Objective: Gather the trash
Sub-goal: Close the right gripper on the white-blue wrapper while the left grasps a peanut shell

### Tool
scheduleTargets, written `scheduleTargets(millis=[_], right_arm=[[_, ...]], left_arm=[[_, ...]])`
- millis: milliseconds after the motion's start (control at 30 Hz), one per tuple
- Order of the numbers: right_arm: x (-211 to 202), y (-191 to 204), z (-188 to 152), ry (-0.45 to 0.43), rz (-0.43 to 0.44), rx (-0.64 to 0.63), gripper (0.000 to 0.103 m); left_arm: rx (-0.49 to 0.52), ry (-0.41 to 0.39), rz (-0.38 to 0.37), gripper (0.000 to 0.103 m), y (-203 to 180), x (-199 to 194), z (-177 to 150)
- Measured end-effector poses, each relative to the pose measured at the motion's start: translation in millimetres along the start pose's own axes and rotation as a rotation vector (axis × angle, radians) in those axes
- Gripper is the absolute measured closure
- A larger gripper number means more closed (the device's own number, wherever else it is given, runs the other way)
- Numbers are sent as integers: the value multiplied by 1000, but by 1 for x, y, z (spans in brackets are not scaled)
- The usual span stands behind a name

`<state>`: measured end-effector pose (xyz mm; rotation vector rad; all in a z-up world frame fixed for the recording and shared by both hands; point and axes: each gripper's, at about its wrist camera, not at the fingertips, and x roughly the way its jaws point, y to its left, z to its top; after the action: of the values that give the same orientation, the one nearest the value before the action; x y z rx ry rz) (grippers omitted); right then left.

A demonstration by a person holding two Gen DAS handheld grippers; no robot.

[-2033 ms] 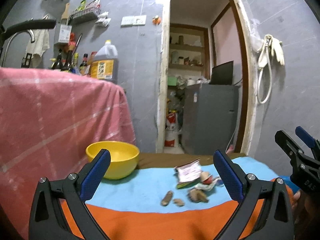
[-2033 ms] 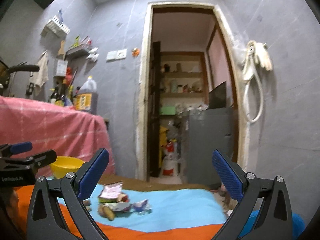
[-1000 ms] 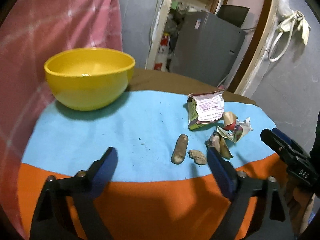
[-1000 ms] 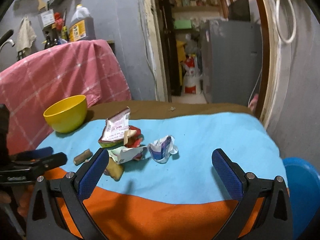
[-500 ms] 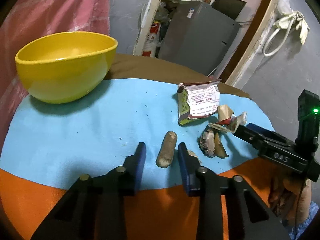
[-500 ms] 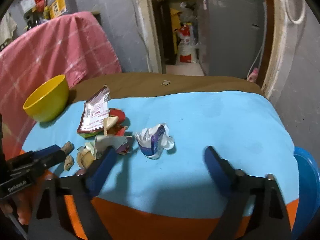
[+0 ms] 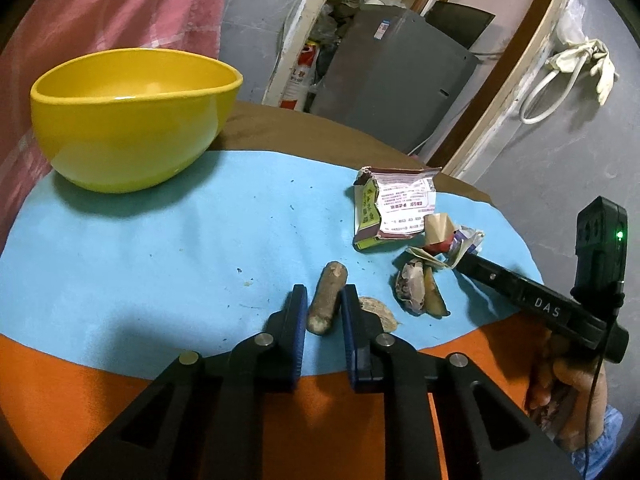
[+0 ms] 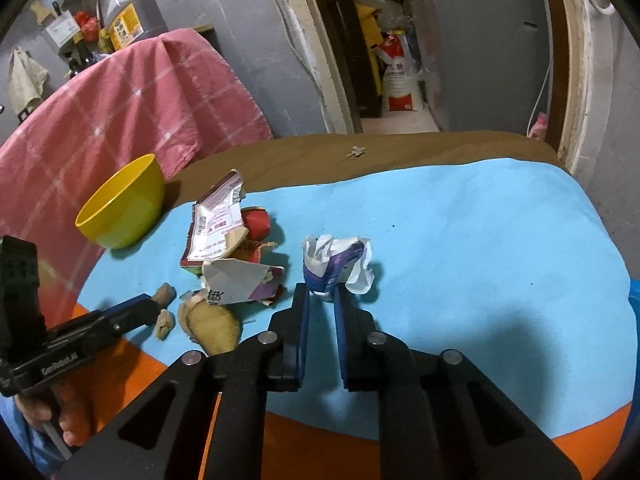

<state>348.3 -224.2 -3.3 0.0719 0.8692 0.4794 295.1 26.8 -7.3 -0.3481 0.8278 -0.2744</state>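
On the blue cloth [image 7: 160, 248] lies a small heap of trash: a torn snack packet [image 7: 400, 208], peels [image 7: 416, 292] and a brown stick-shaped scrap [image 7: 326, 304]. My left gripper [image 7: 323, 300] has that scrap between its jaws, which are closing with both pads against its sides. In the right wrist view my right gripper [image 8: 320, 298] is shut on the lower end of a crumpled white and purple wrapper [image 8: 336, 260]. The left gripper [image 8: 132, 312] also shows there beside the peels [image 8: 212, 324]. The right gripper [image 7: 464, 260] pokes into the heap from the right.
A yellow bowl [image 7: 120, 140] stands at the cloth's far left. An orange cloth [image 7: 80, 380] covers the near edge. A pink checked cloth [image 8: 120, 92] hangs behind the bowl. Something blue [image 8: 634, 300] shows past the table's right edge. A hand [image 7: 568, 392] holds the right gripper.
Both grippers came down toward the table and their jaws went from wide open to nearly together, the left around the brown scrap, the right around the crumpled wrapper.
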Motion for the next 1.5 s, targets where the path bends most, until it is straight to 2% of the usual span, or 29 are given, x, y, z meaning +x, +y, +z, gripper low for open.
scheduleTargets(millis=[600, 633, 667, 700, 733, 900, 1200, 1267, 1400, 1500], right_arm=[[-12, 6, -9, -66, 4, -25, 94], [-13, 6, -10, -70, -7, -23, 92], [-14, 6, -10, -74, -15, -22, 85], [-14, 7, -10, -76, -20, -23, 73], [-15, 7, -10, -78, -27, -24, 70], [-8, 7, -5, -45, -62, -18, 67], [5, 0, 7, 14, -39, 11, 59], [5, 0, 7, 18, -41, 8, 59], [5, -2, 6, 16, -2, 18, 82], [5, -3, 4, 11, 17, 27, 85]], left_arm=[[-9, -3, -5, 89, -2, 2, 1], [-10, -4, -6, 89, -1, 1, 0], [-12, -5, -8, 89, -1, 1, 0], [-14, -5, -9, 89, -1, 1, 0], [-15, -5, -11, 89, 0, 1, 0], [-23, -4, -18, 89, 1, 0, 0], [-20, -2, -16, 89, 3, 0, 1], [-18, -2, -15, 89, 3, 0, 1], [-16, -2, -12, 89, 1, 0, 1], [-15, -3, -12, 89, 2, 0, 1]])
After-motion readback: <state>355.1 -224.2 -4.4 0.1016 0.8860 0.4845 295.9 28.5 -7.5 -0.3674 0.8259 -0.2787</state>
